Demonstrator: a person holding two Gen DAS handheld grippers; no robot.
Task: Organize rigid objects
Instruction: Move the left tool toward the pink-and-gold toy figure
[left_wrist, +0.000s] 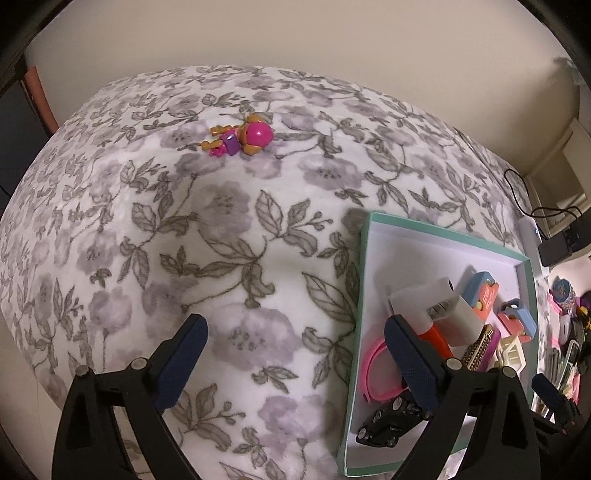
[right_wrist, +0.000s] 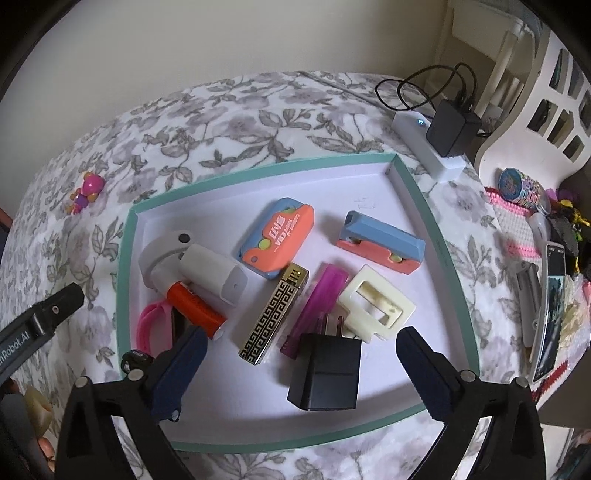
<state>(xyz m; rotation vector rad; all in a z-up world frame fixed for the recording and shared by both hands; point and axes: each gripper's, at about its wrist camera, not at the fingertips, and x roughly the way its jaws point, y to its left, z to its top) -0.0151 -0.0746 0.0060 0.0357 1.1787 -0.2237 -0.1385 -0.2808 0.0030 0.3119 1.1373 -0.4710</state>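
**Both grippers empty above the tray and the blanket**

We see our right gripper (right_wrist: 299, 365) over the teal tray (right_wrist: 125, 266), its fingers wide apart and holding nothing. A black plug (right_wrist: 325, 373) lies on the tray floor between them, and neither pad touches it. Beyond the plug lie a gold lighter (right_wrist: 273, 314), a purple clip (right_wrist: 317, 302) and a cream frame (right_wrist: 376, 299), all close together. Further back are an orange and blue case (right_wrist: 277, 236) and a blue and coral block (right_wrist: 380, 240). On the left side of the tray a white cylinder (right_wrist: 214, 273) lies over an orange tube (right_wrist: 195, 310), with a pink band (right_wrist: 155, 325) beside it.

Our left gripper (left_wrist: 295, 336) hangs over the flowered blanket (left_wrist: 221, 229), just beside the left edge of the tray (left_wrist: 365, 258). Its fingers are also spread, with only cloth between them. A black toy car (left_wrist: 388, 421) lies in the near corner of the tray. A pink figure (left_wrist: 240, 140) lies alone on the blanket, well apart from the tray.
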